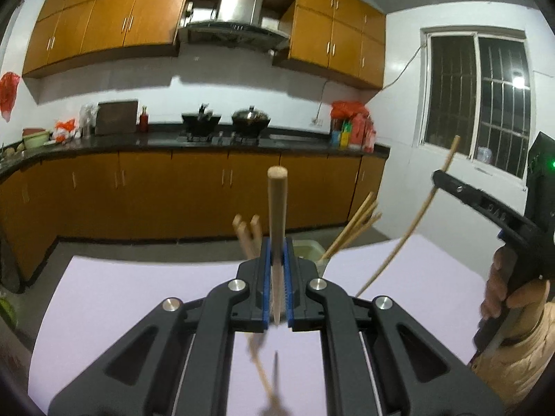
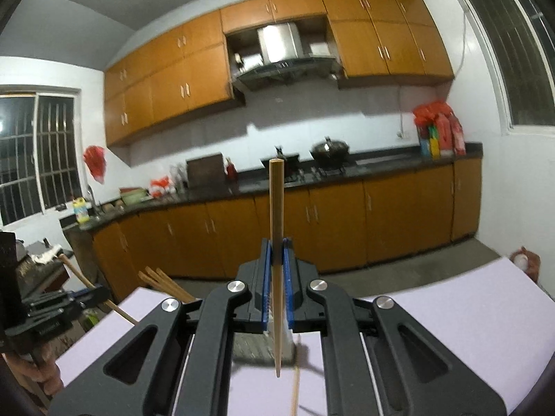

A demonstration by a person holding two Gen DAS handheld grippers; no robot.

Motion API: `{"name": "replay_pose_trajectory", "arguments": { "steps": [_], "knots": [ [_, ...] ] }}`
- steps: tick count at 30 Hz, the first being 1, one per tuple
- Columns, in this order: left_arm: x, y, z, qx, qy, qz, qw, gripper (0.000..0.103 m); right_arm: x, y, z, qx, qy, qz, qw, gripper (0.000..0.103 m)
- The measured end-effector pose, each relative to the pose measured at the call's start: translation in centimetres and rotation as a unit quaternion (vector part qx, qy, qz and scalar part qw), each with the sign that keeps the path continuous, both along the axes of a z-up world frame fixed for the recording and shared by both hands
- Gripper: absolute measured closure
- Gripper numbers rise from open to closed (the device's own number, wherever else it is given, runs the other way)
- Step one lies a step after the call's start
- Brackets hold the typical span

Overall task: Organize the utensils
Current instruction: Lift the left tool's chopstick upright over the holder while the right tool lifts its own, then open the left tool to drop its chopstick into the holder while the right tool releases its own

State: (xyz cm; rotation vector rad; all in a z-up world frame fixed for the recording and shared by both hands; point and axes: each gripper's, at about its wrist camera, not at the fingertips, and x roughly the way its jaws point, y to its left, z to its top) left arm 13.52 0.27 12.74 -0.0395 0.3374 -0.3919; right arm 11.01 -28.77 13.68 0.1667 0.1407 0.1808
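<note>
My left gripper [image 1: 276, 253] is shut on a wooden chopstick [image 1: 276, 204] that stands upright between the blue pads, high above the lilac table [image 1: 138, 294]. My right gripper [image 2: 276, 253] is shut on another chopstick [image 2: 276, 208], also upright; it shows at the right of the left wrist view [image 1: 437, 177]. A green holder [image 1: 307, 249] with several chopsticks [image 1: 357, 223] stands just behind the left gripper. More chopstick tops [image 1: 247, 230] show to its left. One chopstick [image 2: 295, 395] lies on the table under the right gripper.
Kitchen counter [image 1: 242, 140] with woks [image 1: 250, 118] and orange cabinets lies beyond the table's far edge. The left gripper [image 2: 90, 296] and its chopstick appear at the left in the right wrist view. A person's hand [image 1: 503, 287] holds the right gripper.
</note>
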Motion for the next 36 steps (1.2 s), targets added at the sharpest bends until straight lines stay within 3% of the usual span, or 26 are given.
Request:
{"name": "replay_pose_trajectory", "arguments": {
  "steps": [7, 11, 15, 20, 25, 26, 29, 36],
  "knots": [
    [1.6, -1.7, 4.0, -0.033, -0.072, 0.023, 0.9966, 0.095, 1.7, 1.9, 2.0, 0.009, -0.051, -0.004, 0.999, 0.095],
    [3.7, -2.4, 5.0, -0.045, -0.103, 0.049, 0.9924, 0.095, 3.0, 2.5, 1.7, 0.007, -0.069, -0.014, 0.998, 0.095],
    [6.0, -3.1, 3.5, -0.035, -0.098, 0.064, 0.9925, 0.095, 4.7, 2.9, 0.0, 0.007, -0.065, -0.023, 0.998, 0.095],
    [8.1, -3.4, 0.2, -0.036, -0.063, 0.060, 0.9956, 0.095, 7.1, 3.5, -2.8, 0.003, -0.018, -0.021, 1.000, 0.095],
    [9.1, -3.0, -1.2, -0.043, -0.035, 0.055, 0.9969, 0.095, 7.4, 3.9, -4.0, 0.000, 0.013, -0.013, 1.000, 0.095],
    [9.1, -2.9, -1.2, -0.043, -0.035, 0.056, 0.9969, 0.093, 7.4, 4.0, -3.9, -0.002, 0.015, -0.011, 1.000, 0.092],
    [8.8, -2.8, -1.1, -0.043, -0.038, 0.058, 0.9967, 0.086, 6.9, 4.1, -3.4, -0.006, 0.010, -0.016, 1.000, 0.068],
    [7.1, -1.2, -0.1, -0.059, -0.044, 0.065, 0.9951, 0.083, 4.7, 2.9, -1.4, -0.005, -0.004, -0.025, 1.000, 0.067]
  ]
}}
